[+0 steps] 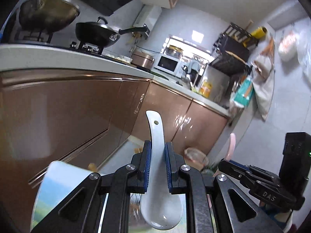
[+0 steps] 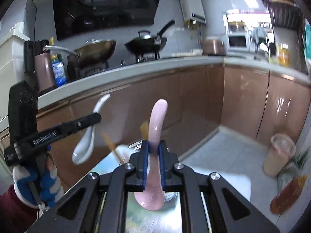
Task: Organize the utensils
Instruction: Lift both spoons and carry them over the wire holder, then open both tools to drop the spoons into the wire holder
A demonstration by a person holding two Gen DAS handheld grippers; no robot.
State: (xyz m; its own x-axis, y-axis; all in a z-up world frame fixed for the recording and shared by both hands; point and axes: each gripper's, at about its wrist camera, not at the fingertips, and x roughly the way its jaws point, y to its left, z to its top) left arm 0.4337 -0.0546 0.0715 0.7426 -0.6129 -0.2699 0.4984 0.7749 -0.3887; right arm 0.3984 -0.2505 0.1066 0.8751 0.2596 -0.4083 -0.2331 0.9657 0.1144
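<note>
Fingers (image 1: pixel 148 167) of the left gripper (image 1: pixel 157 145) are clamped narrowly on a white ceramic spoon (image 1: pixel 157 155), gripping its handle just above the bowl. Its long axis runs along the fingers: the bowl hangs back beneath the gripper body, and the handle end, pierced by a small hole, projects forward and upward toward the brown cabinet fronts (image 1: pixel 77 106). The right gripper (image 2: pixel 154 145) pinches a pink ceramic spoon (image 2: pixel 155 134) in the same manner, bowl to the rear, handle rising forward with a slight curve. Both spoons are held in the air, clear of any support.

Legible writing: "DAS" on the right gripper's side as seen from the left wrist view (image 1: pixel 269 194); "GenRobot.AI" on the left gripper's side as seen from the right wrist view (image 2: pixel 44 138). A gloved hand (image 2: pixel 38 182) with a dark red sleeve holds the left gripper's handle.

Behind, two woks (image 2: pixel 147 42) stand on the stove along the counter edge (image 2: pixel 136 71).
</note>
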